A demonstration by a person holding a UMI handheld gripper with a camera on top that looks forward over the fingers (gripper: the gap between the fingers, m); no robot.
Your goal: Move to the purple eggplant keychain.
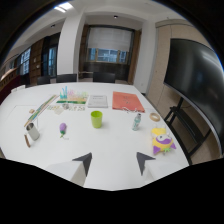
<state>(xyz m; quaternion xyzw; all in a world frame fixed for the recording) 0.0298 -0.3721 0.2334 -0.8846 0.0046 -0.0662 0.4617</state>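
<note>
1. The hand-held gripper [114, 162] hovered above the white surface [115, 145], its two dark fingers spread wide with nothing between them.
2. The purple eggplant keychain [63, 129] lay on the surface well beyond the left finger, apart from both fingers.
3. A green cup [96, 119] stood ahead, between keychain and small bottle [136, 121].
4. A yellow and purple plush toy [162, 141] sat beyond the right finger.
5. An orange folder [127, 101] lay farther back.
</note>
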